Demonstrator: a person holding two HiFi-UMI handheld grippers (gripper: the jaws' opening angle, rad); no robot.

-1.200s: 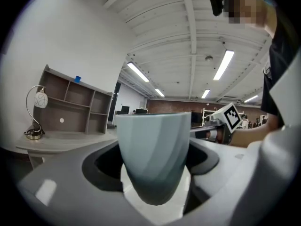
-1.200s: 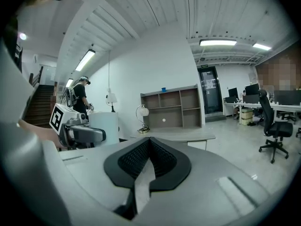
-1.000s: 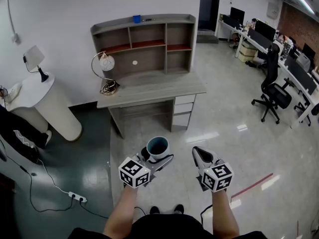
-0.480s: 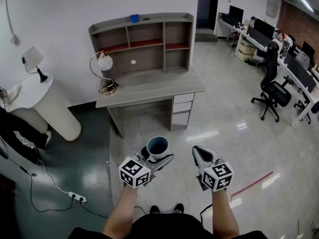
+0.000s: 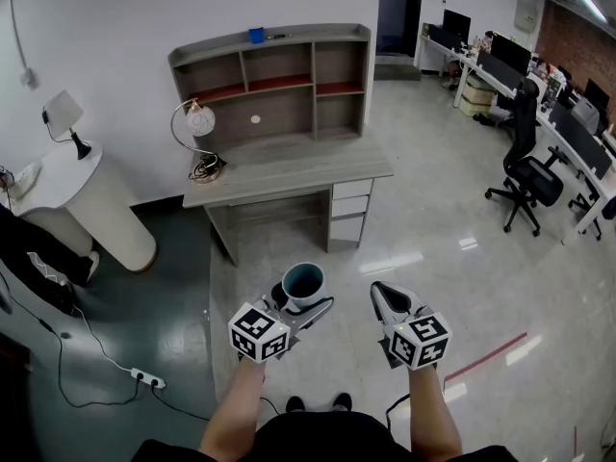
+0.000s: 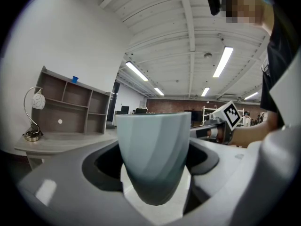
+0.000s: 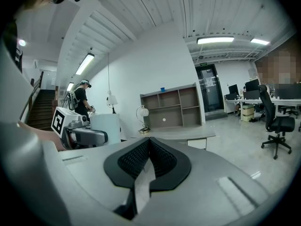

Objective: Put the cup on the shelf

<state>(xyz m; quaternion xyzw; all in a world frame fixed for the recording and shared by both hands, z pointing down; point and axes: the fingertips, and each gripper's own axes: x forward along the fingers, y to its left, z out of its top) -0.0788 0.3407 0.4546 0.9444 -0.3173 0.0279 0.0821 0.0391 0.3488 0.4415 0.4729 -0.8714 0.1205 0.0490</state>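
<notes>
The left gripper is gripping the cup upright, its jaws standing wide and pressing on the cup's lower wall. The right gripper is hovering just beside it, jaws closed together on nothing. Both forearms are extending forward, with the grippers pointing nearly level toward the desk. The marker cubes are showing black-and-white square patterns. Open glossy floor is separating the grippers from the desk. The shelf is standing at the desk's rear against the wall. A lamp is occupying the desk's left end, and a blue object is sitting on the shelf top.
</notes>
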